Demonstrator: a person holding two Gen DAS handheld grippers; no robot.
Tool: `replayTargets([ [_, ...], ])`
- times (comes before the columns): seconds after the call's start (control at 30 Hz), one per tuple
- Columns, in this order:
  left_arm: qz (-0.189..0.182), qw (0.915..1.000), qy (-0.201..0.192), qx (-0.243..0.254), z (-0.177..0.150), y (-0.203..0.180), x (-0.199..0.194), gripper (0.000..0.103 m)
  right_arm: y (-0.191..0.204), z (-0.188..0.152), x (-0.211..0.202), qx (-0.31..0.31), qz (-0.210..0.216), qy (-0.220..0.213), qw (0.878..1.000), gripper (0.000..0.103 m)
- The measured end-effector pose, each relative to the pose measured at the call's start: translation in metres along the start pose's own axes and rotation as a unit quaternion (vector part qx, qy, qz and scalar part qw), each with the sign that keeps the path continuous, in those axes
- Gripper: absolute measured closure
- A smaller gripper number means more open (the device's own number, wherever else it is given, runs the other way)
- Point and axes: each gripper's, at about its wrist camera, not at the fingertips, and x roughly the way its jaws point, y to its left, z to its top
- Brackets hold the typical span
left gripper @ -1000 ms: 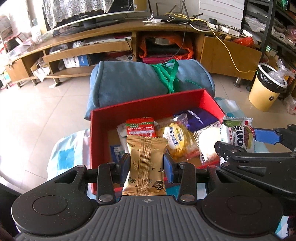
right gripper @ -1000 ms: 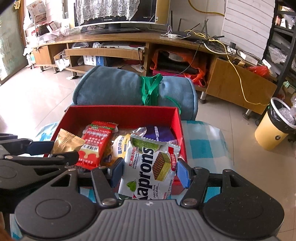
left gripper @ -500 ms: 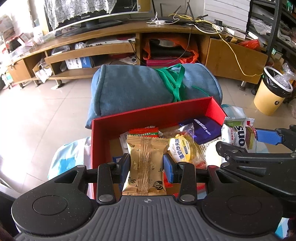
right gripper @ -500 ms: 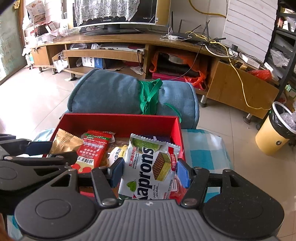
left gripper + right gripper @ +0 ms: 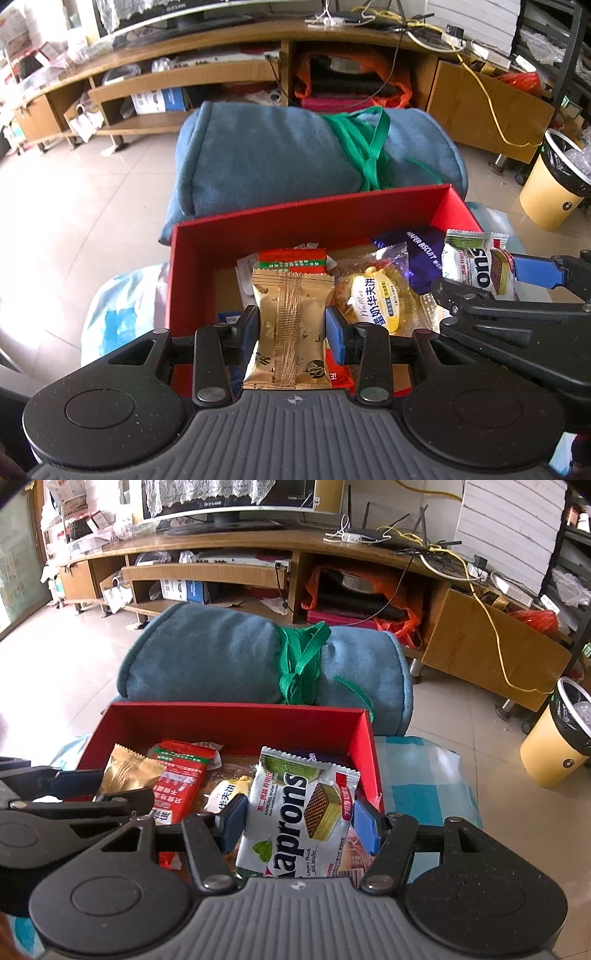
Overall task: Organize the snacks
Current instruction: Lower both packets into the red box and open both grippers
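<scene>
My left gripper (image 5: pixel 291 326) is shut on a gold snack packet (image 5: pixel 290 332) and holds it over the near part of the red box (image 5: pixel 303 221). My right gripper (image 5: pixel 297 821) is shut on a white and green Xaprons wafer packet (image 5: pixel 299 812) above the box's right side (image 5: pixel 364 746). Inside the box lie a red and green packet (image 5: pixel 293 260), a yellow waffle packet (image 5: pixel 376 299) and a purple biscuit packet (image 5: pixel 421 254). Each gripper shows in the other's view: the right one (image 5: pixel 491 269) at the right, the left one (image 5: pixel 107 786) at the left.
A rolled blue blanket (image 5: pixel 280 158) tied with a green strap lies right behind the box. The box stands on a blue and white checked cloth (image 5: pixel 421 775). A wooden TV cabinet (image 5: pixel 258 557) runs along the back. A yellow waste bin (image 5: pixel 554 746) stands on the tiled floor at right.
Both grippers have moved forward and down over the red box, each still holding its packet. The box's contents now sit closer under the fingers.
</scene>
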Motion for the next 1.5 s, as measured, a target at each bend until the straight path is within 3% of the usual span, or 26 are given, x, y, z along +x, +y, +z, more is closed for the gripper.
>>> replayTargets([
  [0.37, 0.011, 0.9997, 0.022, -0.007, -0.001, -0.001, 0.020, 0.057, 0.004, 0.003, 0.020, -0.010, -0.004, 0.004, 1.000, 0.045],
  [0.8, 0.013, 0.9988, 0.036, -0.031, 0.002, 0.011, 0.027, 0.053, 0.002, 0.008, 0.035, 0.010, 0.027, 0.019, 0.999, 0.045],
  [0.93, 0.008, 0.9985, 0.037, -0.039, 0.003, 0.015, 0.025, 0.041, -0.005, 0.012, 0.030, 0.035, 0.039, 0.014, 0.999, 0.044],
  [0.97, 0.005, 0.9987, 0.035, -0.036, 0.003, 0.015, 0.024, 0.034, -0.006, 0.013, 0.029, 0.042, 0.049, 0.011, 0.998, 0.038],
  [1.07, -0.006, 0.9992, 0.028, -0.026, 0.003, 0.009, 0.018, 0.031, -0.007, 0.015, 0.024, 0.057, 0.079, 0.009, 0.995, 0.034],
  [1.2, 0.006, 0.9998, 0.016, -0.004, 0.000, -0.001, 0.012, 0.028, -0.002, 0.015, 0.014, 0.040, 0.043, -0.011, 0.998, 0.034],
  [1.37, 0.015, 0.9998, 0.013, -0.007, -0.003, 0.005, 0.008, 0.028, -0.015, 0.014, 0.000, 0.061, 0.028, -0.025, 0.997, 0.034],
  [1.5, 0.029, 0.9995, 0.010, -0.009, -0.005, 0.011, 0.005, 0.027, -0.020, 0.007, -0.006, 0.063, 0.011, -0.015, 0.998, 0.034],
])
